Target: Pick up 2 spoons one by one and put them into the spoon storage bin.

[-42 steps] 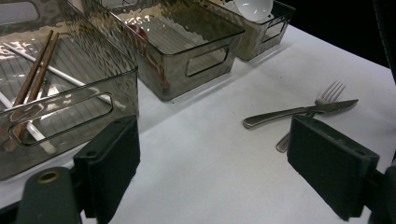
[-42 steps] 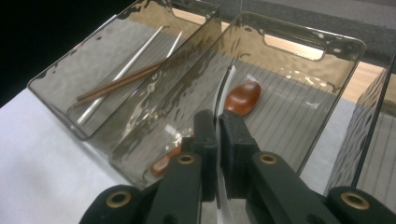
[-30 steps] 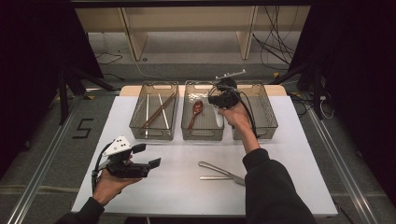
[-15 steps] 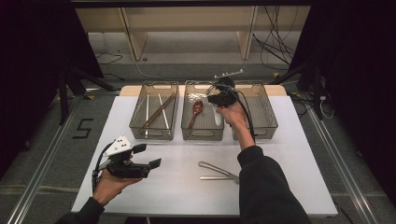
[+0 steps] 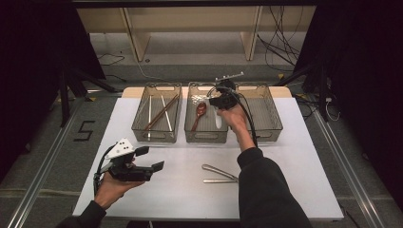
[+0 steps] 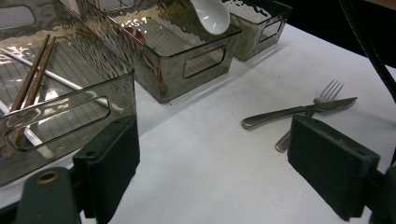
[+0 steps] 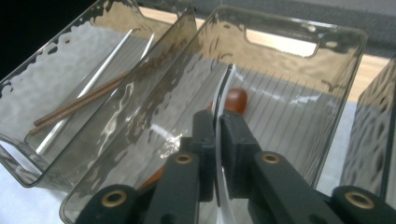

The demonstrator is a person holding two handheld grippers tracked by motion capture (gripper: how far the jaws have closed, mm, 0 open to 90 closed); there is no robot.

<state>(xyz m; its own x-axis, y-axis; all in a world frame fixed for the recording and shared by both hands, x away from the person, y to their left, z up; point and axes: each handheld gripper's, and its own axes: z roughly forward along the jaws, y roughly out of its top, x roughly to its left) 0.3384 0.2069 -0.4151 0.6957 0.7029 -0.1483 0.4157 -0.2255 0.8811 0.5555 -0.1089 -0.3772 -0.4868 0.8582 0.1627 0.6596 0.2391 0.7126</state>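
Observation:
My right gripper point(image 5: 222, 100) hangs over the middle clear bin point(image 5: 206, 137), shut on the handle of a white spoon point(image 5: 217, 118) whose bowl points down into it. In the right gripper view the jaws point(image 7: 217, 128) pinch the thin white spoon handle point(image 7: 226, 86) above a brown spoon point(image 7: 235, 99) lying in the bin. My left gripper point(image 5: 151, 159) is held low over the table's front left, open and with nothing in it. The left gripper view shows the white spoon point(image 6: 211, 14) above the middle bin point(image 6: 187, 51).
The left bin point(image 5: 157, 135) holds brown chopsticks point(image 5: 161, 113) and pale sticks. To the right stands a third bin point(image 5: 273, 129). On the white table a knife point(image 6: 299, 109) lies across a fork point(image 6: 322, 95), near the front centre point(image 5: 218, 173).
My right gripper has shifted slightly left and down over the middle bin with the white spoon. The left gripper has stayed put.

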